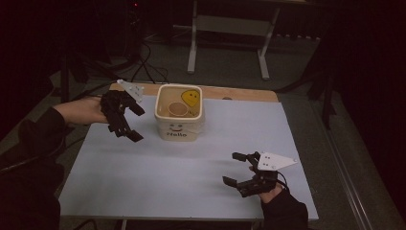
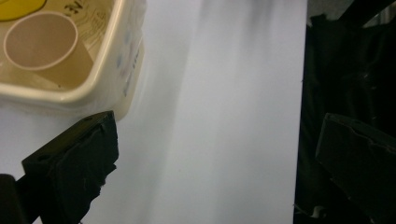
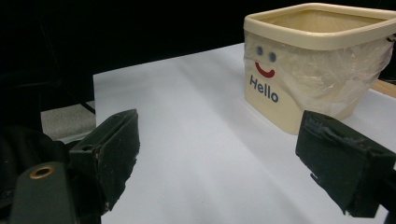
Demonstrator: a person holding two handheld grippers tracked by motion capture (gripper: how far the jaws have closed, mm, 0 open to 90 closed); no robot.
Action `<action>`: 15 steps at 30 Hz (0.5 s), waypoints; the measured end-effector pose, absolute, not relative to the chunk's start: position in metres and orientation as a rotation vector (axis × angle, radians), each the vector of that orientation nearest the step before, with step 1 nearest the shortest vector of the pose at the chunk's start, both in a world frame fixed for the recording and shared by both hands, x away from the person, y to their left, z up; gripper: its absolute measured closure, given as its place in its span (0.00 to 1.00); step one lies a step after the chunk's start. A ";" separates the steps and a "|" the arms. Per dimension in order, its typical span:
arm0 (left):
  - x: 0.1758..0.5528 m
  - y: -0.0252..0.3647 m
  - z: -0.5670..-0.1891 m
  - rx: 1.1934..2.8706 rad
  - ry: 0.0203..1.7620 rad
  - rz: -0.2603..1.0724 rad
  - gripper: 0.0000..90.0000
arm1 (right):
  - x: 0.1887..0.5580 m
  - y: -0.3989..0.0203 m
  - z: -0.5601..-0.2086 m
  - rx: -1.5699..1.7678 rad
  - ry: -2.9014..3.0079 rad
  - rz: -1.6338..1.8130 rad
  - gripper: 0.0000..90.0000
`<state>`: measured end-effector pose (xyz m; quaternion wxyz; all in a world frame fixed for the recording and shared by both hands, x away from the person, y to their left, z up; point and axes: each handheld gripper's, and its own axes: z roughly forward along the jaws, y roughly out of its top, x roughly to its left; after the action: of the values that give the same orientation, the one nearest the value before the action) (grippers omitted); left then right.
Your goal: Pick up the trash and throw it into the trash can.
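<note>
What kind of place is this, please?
Probably a dim lab or workshop set up for recording handling tasks: a table covered with a plain white sheet, cables on the grey floor, and a metal bench frame behind.

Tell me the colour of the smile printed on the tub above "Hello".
Red, on the cream tub; the smile shows best in the right gripper view.

Before me a white sheet covers the table, its wooden edge bare at 12 o'clock. Toward 11 o'clock on the sheet stands a cream tub marked "Hello", with clear plastic over its side. Inside it a paper cup leans, a yellow smiley piece at its 1 o'clock. Beyond the table, a white metal frame stands on the floor.
</note>
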<state>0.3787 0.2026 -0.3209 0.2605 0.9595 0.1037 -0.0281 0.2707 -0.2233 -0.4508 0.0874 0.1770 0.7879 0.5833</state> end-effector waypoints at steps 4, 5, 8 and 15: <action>0.374 0.207 -0.333 2.583 0.285 -0.091 0.00 | 0.270 -0.223 -0.451 0.521 2.346 1.735 0.15; 0.372 0.209 -0.337 2.582 0.285 -0.095 0.00 | 0.270 -0.223 -0.451 0.522 2.347 1.735 0.15; 0.367 0.211 -0.346 2.566 0.290 -0.111 0.00 | 0.271 -0.224 -0.451 0.527 2.346 1.736 0.15; 0.355 0.215 -0.360 2.516 0.292 -0.113 0.00 | 0.271 -0.222 -0.451 0.522 2.352 1.730 0.15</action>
<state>0.3550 0.2147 -0.3604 0.2986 0.9471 0.1098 -0.0427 0.2710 -0.2222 -0.4512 0.0876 0.1754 0.7899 0.5810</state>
